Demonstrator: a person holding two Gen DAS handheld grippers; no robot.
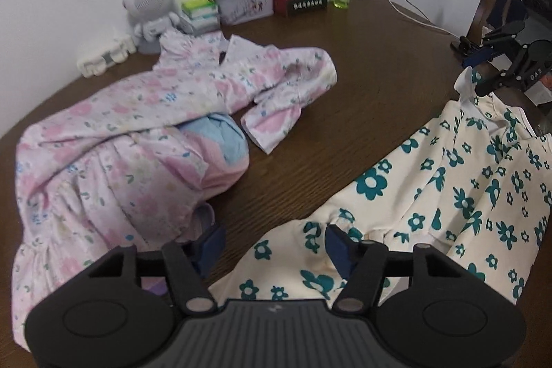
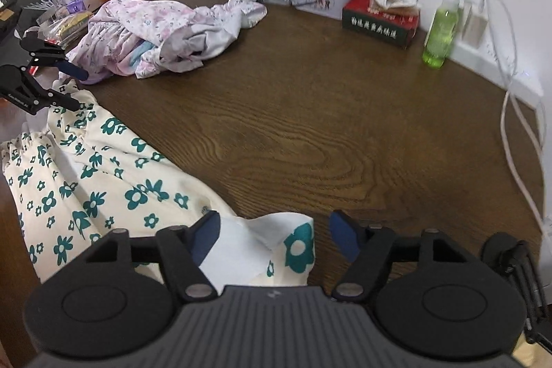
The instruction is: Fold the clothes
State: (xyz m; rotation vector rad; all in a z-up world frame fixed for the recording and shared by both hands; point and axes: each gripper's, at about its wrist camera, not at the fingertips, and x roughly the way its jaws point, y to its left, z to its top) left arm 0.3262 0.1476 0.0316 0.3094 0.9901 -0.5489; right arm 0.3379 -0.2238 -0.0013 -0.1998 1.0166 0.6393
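Cream dress with green flowers lay spread, creased, along the near right of the table. Left tongs stood wide open over its near hem, holding nothing. Right tongs were wide open too, a corner of the dress lying loose between the fingers. Pink floral clothes sat heaped far left. Risk: closing on 1 layer only could drag the dress askew or off the near edge.
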